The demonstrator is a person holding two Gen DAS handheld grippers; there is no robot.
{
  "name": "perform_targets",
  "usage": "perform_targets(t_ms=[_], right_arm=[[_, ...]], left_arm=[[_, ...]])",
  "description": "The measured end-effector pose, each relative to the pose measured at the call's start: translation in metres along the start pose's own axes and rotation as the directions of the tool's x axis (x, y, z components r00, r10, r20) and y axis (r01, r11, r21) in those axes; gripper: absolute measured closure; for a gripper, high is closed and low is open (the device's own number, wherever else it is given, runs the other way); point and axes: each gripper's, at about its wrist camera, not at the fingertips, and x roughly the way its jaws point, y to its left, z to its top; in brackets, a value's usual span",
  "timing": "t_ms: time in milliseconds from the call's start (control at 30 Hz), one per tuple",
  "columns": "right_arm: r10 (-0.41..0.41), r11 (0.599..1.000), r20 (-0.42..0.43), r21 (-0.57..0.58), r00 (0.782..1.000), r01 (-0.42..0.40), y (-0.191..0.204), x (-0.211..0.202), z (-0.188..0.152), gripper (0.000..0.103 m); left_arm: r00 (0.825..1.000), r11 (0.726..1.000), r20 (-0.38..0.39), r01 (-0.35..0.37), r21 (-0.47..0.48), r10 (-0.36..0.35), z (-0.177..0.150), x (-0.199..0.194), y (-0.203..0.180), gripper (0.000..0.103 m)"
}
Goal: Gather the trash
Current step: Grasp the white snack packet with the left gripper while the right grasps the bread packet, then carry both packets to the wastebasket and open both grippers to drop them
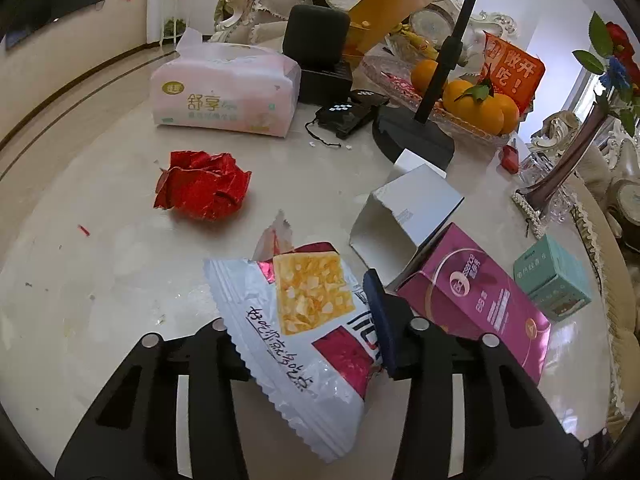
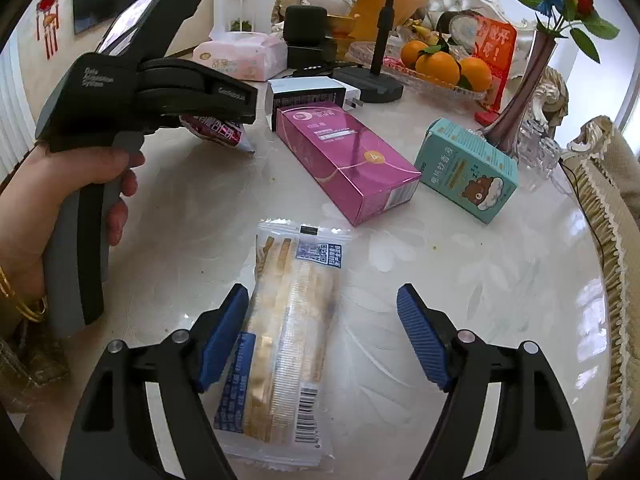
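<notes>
Closed on a torn white-and-red snack wrapper (image 1: 308, 296), the left gripper (image 1: 300, 308), angled down over a pale marble counter (image 1: 100, 280); one blue pad pressed against the wrapper's right edge, the other pad hidden behind the foil. In the right wrist view, the same wrapper pinched at the tips and held just above the counter, a person's hand (image 2: 40, 200) wrapped around the grey handle, gold bangles at the wrist.

Standing wide open, the right gripper (image 2: 323, 296), astride a clear-wrapped biscuit pack (image 2: 280, 340) lying flat on the counter; left pad just beside the pack's edge, right pad well apart from it, nothing held.

Other litter spread across the counter: a crumpled red foil (image 1: 204, 186) lying alone beyond the wrapper; an open white box (image 1: 408, 216) on its side, touching a pink box (image 1: 472, 296); a teal box (image 1: 552, 276) near that, toward the counter's edge.

Farther back, a pink tissue pack (image 1: 224, 92), a glass tray of oranges (image 1: 480, 108), a black stand base (image 1: 412, 136) and, at the far right, a dark vase (image 2: 524, 80) with red and blue flowers.
</notes>
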Motion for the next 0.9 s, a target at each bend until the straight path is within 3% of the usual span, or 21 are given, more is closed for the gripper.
perform_targets(t_ms=[100,167,233,433,633,900], right_arm=[[0.021,1.0,-0.005,0.015,1.0,-0.02,-0.001,0.0,-0.001,0.036],[0.09,0.995,-0.018,0.054,0.996,-0.089,-0.004,0.0,-0.002,0.05],[0.098,0.993,-0.017,0.067,0.995,-0.097,-0.004,-0.003,-0.002,0.07],[0.104,0.991,0.022,0.078,0.994,-0.105,0.0,-0.024,-0.004,0.072],[0.074,0.995,0.036,0.071,0.997,-0.076,0.01,-0.056,-0.02,0.072],[0.095,0.994,0.075,0.048,0.993,-0.099,0.026,-0.125,-0.074,0.072]], left_arm=[[1.0,1.0,0.005,0.004,0.012,-0.004,-0.001,-0.003,0.001,0.061],[1.0,1.0,0.009,0.014,0.012,-0.014,-0.002,-0.006,0.003,0.061],[1.0,1.0,0.005,0.022,0.009,-0.022,-0.004,-0.008,0.005,0.061],[0.999,0.999,0.008,0.047,0.026,-0.047,-0.011,-0.03,0.013,0.061],[0.998,0.996,0.023,0.059,0.074,-0.061,-0.03,-0.084,0.022,0.061],[0.993,0.981,0.04,0.107,0.162,-0.115,-0.099,-0.184,0.037,0.061]])
